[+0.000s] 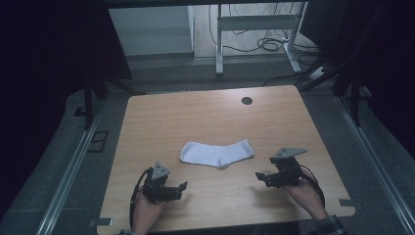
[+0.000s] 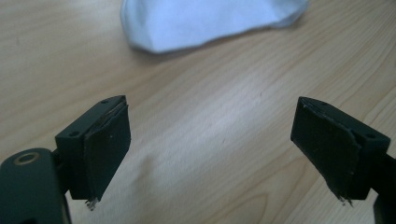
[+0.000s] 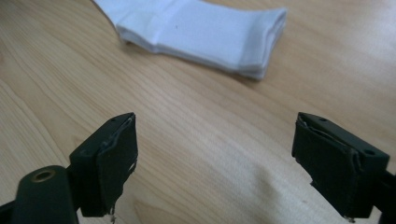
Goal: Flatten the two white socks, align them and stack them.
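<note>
A white sock [image 1: 217, 152] lies flat in the middle of the wooden table [image 1: 205, 117], bent at the heel. My left gripper [image 1: 182, 186] rests near the front left, a hand's width short of the sock's rounded end [image 2: 205, 21], with its jaws wide apart and nothing between them. My right gripper [image 1: 259, 176] sits at the front right, just short of the sock's cuff end [image 3: 205, 35]. Its jaws are also wide open over bare wood. Both left gripper [image 2: 210, 140] and right gripper [image 3: 215, 154] are clear of the sock.
A dark round cable hole [image 1: 247, 101] sits near the table's far edge. Beyond the table stand a white desk frame [image 1: 254, 24] and loose cables [image 1: 271, 44] on the floor. Metal rails [image 1: 68, 171] run along both sides of the table.
</note>
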Demonstrator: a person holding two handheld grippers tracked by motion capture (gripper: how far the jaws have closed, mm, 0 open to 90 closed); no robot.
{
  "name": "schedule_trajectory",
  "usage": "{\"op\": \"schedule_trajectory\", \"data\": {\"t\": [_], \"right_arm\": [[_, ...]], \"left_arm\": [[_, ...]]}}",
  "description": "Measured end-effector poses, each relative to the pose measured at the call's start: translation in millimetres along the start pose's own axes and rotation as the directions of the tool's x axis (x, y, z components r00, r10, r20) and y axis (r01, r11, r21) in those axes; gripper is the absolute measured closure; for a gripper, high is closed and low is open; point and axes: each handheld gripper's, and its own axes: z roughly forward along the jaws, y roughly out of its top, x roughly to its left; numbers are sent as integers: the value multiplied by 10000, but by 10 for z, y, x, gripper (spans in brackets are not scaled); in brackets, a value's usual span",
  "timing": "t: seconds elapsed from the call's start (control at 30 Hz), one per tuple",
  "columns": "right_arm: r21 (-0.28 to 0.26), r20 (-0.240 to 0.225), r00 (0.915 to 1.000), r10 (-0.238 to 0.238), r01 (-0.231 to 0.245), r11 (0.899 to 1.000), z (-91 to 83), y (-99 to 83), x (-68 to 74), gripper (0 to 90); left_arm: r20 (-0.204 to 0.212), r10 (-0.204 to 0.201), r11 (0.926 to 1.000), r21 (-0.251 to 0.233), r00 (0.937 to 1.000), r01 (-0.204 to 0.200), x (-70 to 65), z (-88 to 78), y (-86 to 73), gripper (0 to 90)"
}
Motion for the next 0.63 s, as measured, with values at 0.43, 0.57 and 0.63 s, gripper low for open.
{"op": "schedule_trajectory", "data": {"t": [0.43,0.57,0.63], "right_arm": [[452,228,9955,-920,909,9948,282,-288,56,45],[263,264,9959,-870,863,9959,284,-310,60,43],[195,309,9959,-852,846,9962,284,-318,62,43]], "left_arm": [[-298,439,9976,548,9986,-422,-37,145,-230,114],[-315,417,9976,563,9986,-399,-45,145,-231,113],[-316,413,9976,561,9986,-394,-45,145,-231,113]]}}
